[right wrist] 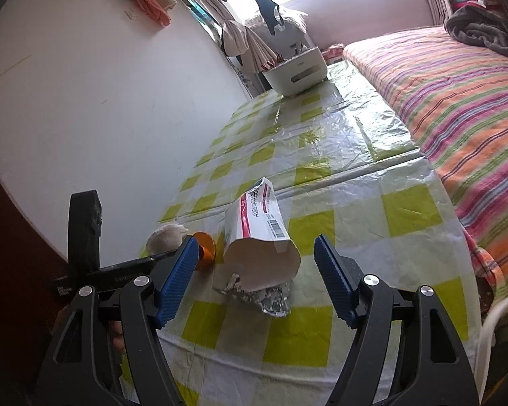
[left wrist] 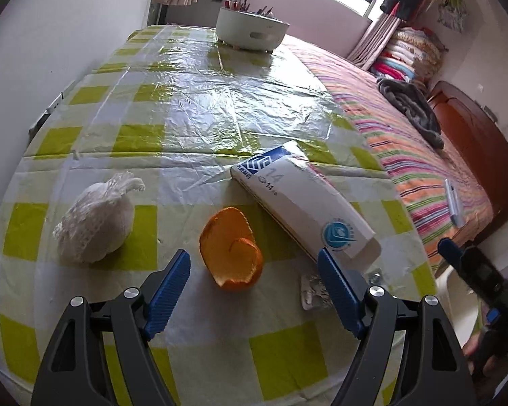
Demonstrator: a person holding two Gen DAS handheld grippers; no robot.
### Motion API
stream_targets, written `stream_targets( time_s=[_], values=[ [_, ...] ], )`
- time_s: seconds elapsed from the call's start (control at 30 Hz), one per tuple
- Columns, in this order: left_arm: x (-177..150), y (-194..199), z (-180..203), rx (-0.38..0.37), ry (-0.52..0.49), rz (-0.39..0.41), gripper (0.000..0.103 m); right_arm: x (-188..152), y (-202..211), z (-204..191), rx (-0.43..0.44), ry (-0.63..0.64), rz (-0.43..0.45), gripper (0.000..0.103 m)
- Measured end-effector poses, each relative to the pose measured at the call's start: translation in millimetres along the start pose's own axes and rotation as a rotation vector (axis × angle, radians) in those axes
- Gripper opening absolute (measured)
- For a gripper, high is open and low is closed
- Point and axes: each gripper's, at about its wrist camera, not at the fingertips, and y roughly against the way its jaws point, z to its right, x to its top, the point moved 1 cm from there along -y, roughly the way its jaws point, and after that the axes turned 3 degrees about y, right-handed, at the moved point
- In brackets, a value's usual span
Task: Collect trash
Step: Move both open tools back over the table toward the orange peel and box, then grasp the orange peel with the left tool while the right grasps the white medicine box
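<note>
On checked tablecloth (left wrist: pixel 193 108), orange peel (left wrist: pixel 232 253), white box (left wrist: pixel 304 209), foil (right wrist: pixel 271 299), both grippers (left wrist: pixel 254 287) (right wrist: pixel 255 277) wide apart

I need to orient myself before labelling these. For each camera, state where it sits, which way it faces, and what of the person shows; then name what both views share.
Left wrist: on the left gripper, open, facing the orange peel; right gripper at right edge.
Right wrist: on the right gripper, open, facing the white carton and foil; a hand shows.
Shared: peel, carton, wrapped white bundle, white tub, checked table.
</note>
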Motion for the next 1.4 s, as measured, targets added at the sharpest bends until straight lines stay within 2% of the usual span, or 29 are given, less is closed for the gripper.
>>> stream_targets(
  time_s=[0.3, 0.37, 0.43, 0.67, 0.73, 0.9, 1.1, 1.4],
  values=[
    [5.3, -15.1, -1.5, 0.001, -0.027, -0.014, 0.075, 22.4, -51.6, -6.6, -0.017, 0.022, -0.106, 0.07],
    [4.4, -18.3, -1.9, 0.003, -0.033, -0.021, 0.064, 24.9, -64.5, -10.9, -0.019, 0.035, -0.127, 0.07],
    [3.6, -22.2, -2.8, 0.015, -0.034, -0.033, 0.046, 25.3, -77.6, -14.8, -0.025, 0.048, -0.159, 0.072],
    [3.6, -19.9, -6.2, 0.007, -0.04, -0.018, 0.031, 14.5, -122.7, -12.6, -0.07, 0.087, -0.302, 0.075],
    [2.9, -17.4, -5.0, 0.011, -0.058, -0.009, 0.025, 10.5, -128.7, -12.8, -0.075, 0.101, -0.319, 0.075],
    [-0.8, -12.9, -5.3, 0.019, -0.081, -0.001, 0.024, 9.4, -128.8, -23.6, -0.097, 0.198, -0.311, 0.057],
    [-5.5, -8.0, -6.4, 0.034, -0.091, 0.007, 0.023, 12.5, -122.1, -25.2, -0.086, 0.211, -0.273, 0.047],
    [-6.1, 8.3, -5.3, 0.004, -0.1, 0.067, 0.022, 20.1, -96.2, -25.2, -0.043, 0.166, -0.181, 0.047]
  ],
)
